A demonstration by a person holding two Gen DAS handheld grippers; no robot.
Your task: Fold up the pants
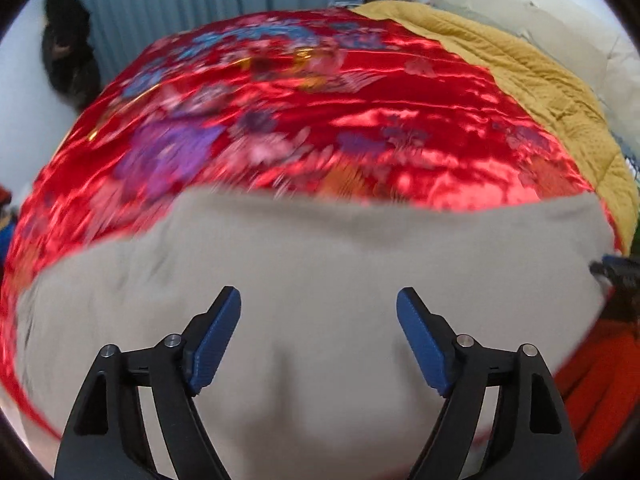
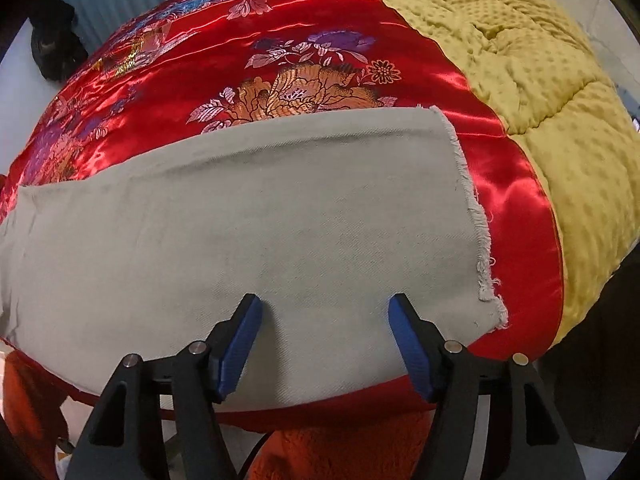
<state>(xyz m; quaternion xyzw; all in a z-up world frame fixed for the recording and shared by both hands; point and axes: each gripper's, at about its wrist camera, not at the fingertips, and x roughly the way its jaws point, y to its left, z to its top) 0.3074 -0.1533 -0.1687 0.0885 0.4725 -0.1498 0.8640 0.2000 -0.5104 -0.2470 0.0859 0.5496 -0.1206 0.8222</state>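
My left gripper (image 1: 319, 300) hangs wide apart over the beige pants (image 1: 320, 280), gripping nothing. My right gripper (image 2: 325, 306) is spread too, empty above the twill cloth near its frayed hem (image 2: 476, 216). The pants lie flat on a glossy red floral satin quilt (image 2: 280, 12); through blur, they look folded.

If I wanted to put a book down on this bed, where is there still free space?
The widest bare patch is the red floral satin cover beyond the far edge of the grey pants, bordered on the right by the mustard quilt. A narrow red strip also lies between the pants' frayed hem and that quilt. Nearest you it is crowded: pants under both open grippers.
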